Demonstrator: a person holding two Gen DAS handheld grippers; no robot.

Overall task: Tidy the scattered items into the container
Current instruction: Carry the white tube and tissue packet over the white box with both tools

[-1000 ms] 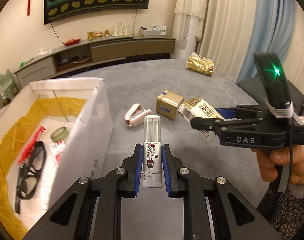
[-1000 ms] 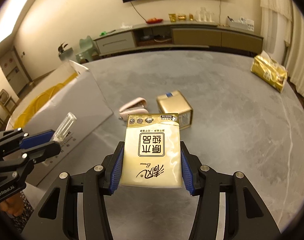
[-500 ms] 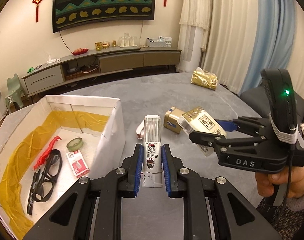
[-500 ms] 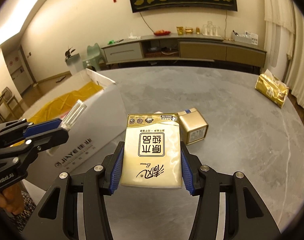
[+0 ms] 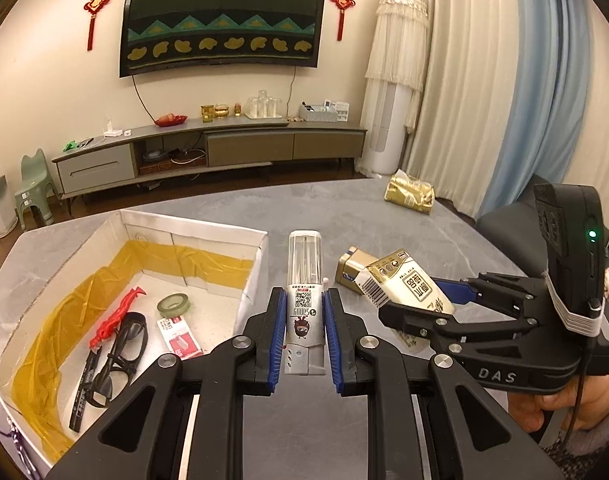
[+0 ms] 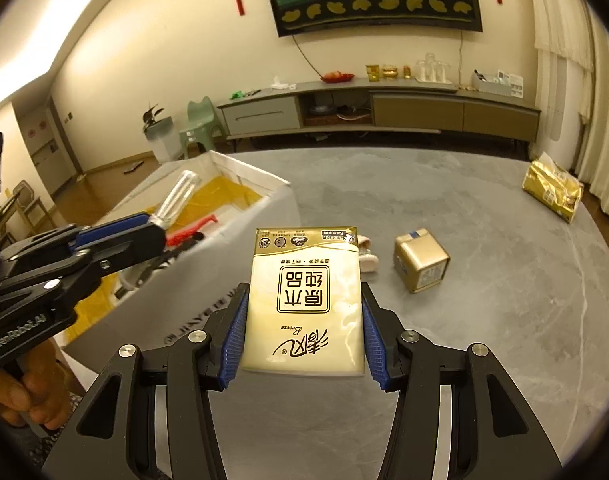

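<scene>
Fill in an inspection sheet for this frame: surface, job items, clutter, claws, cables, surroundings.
Surface: grey table, mostly bare.
Job's things: white box holds glasses, tape roll; gold tin, pink item on table.
Clutter: gold bag at far edge.
Claws: left claw shut on clear tube; right claw shut on tissue pack.
Cables: black lead on right claw's handle.
Surroundings: TV console, curtains.

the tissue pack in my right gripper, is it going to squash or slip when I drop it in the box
The tissue pack looks soft and plastic-wrapped, so it probably gives under the right gripper rather than cracking. Its glossy film may slide a little. Flat and likely light, it should land in the box without rolling.
</scene>
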